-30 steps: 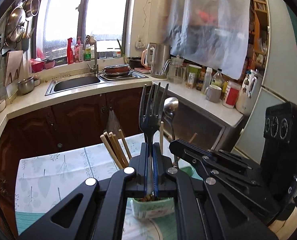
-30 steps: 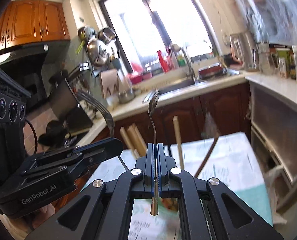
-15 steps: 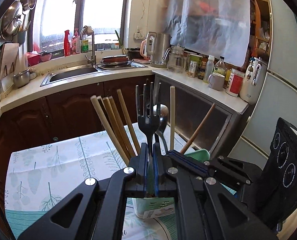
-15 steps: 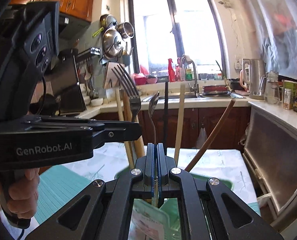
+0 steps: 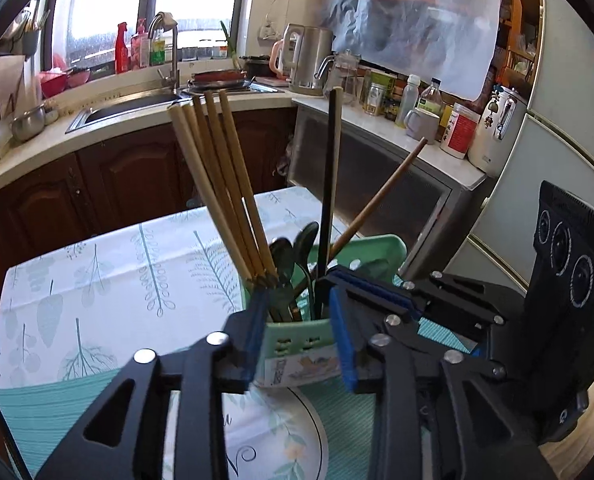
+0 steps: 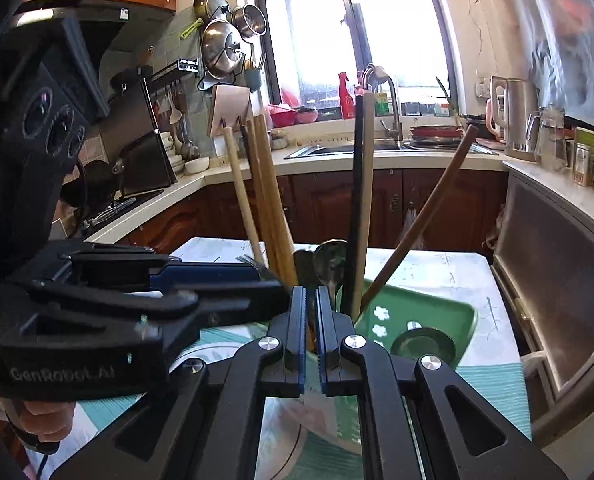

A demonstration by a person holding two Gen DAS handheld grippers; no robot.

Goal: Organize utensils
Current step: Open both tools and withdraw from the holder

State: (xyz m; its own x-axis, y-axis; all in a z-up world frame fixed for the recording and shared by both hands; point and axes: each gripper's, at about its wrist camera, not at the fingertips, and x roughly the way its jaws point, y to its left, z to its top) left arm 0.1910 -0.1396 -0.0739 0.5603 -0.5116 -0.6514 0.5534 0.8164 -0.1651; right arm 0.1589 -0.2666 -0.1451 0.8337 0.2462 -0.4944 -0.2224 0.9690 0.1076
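A pale green plastic utensil holder (image 5: 297,334) stands on a table covered with a white leaf-print cloth (image 5: 109,264), directly ahead of the left gripper (image 5: 299,340), whose blue-padded jaws are spread wide, one on either side of the holder's near wall, gripping nothing. Inside the holder, a bundle of light wooden chopsticks (image 5: 221,184) leans to the left, a black chopstick (image 5: 329,184) stands nearly upright, and a dark brown wooden chopstick (image 5: 381,192) tilts to the right. The bowls of dark metal spoons (image 5: 297,252) rise between the chopsticks, just beyond the gap in the left jaws.

In the right wrist view, the right gripper (image 6: 312,338) sits just in front of the same holder (image 6: 417,320), its jaws parted by only a narrow slot and empty. The spoons (image 6: 329,260) and the black chopstick (image 6: 357,200) stand immediately beyond its fingertips. The tines of a metal fork (image 6: 253,262) show beside the light chopsticks (image 6: 265,192), at the tip of the left gripper (image 6: 225,280), which reaches in from the left. A kitchen sink (image 5: 129,106) and a steel kettle (image 5: 311,60) line the counter behind.
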